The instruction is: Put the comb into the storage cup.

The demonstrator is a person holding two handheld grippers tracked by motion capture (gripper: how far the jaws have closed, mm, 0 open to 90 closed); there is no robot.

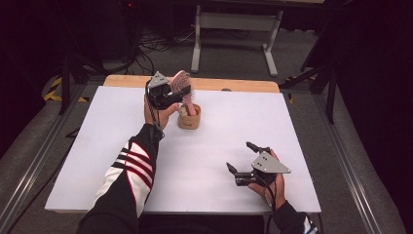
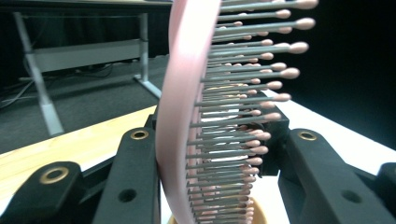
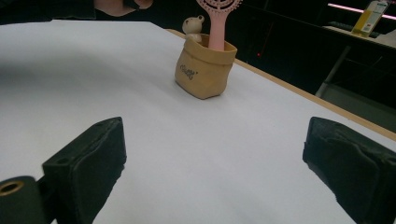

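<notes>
A pink hairbrush (image 1: 182, 82) stands upright with its handle down in a small tan pouch (image 1: 189, 120) at the back middle of the white tabletop (image 1: 219, 122). My left gripper (image 1: 179, 93) is shut on the brush head. In the left gripper view the brush (image 2: 177, 116) sits between the two black jaws of the left gripper (image 2: 219, 140), bristles toward the right jaw. My right gripper (image 1: 238, 156) rests low at the front right, open and holding nothing. The right gripper view looks past the right gripper (image 3: 215, 154) to the pouch (image 3: 203, 70) and the brush (image 3: 217, 18).
A little bear figure (image 3: 194, 25) pokes out of the pouch beside the brush handle. A wooden strip (image 1: 229, 84) runs along the table's far edge. Beyond it stand a white desk frame (image 1: 234, 29) and floor cables (image 1: 156, 41).
</notes>
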